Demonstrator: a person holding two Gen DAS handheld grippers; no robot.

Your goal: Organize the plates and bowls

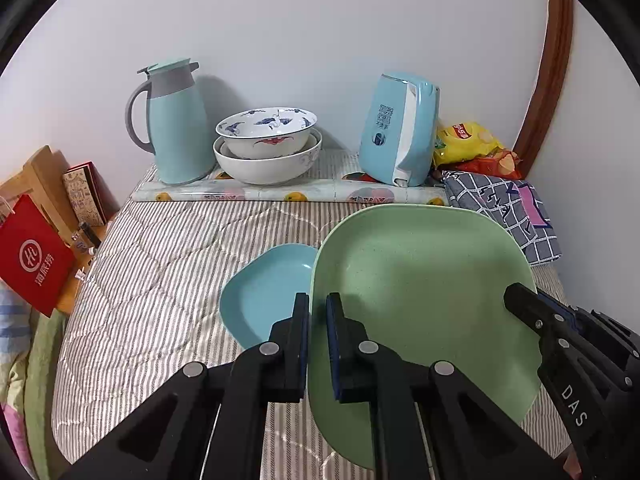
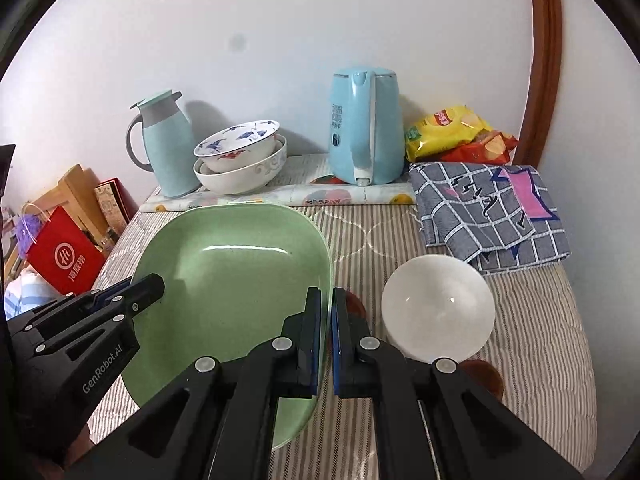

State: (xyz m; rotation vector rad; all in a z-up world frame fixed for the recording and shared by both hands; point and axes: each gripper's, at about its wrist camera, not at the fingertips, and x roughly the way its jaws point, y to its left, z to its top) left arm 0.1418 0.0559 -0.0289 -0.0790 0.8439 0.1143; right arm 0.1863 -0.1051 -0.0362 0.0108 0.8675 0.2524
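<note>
On the striped bed (image 1: 160, 248), I have both the left gripper (image 1: 318, 312) and right gripper (image 2: 326, 308) with fingers pinched onto opposite rims of the green plate (image 1: 420, 300).

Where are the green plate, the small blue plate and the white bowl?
green plate (image 1: 420, 280), left wrist view, on its flat inner base
blue plate (image 1: 268, 284), left wrist view, on its inner base
white bowl (image 2: 438, 308), right wrist view, on its inside

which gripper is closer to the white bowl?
Right. The right gripper grips the green plate's right rim, and the white bowl sits just to its right. The left gripper grips the plate's far left rim, beside the blue plate.
</note>
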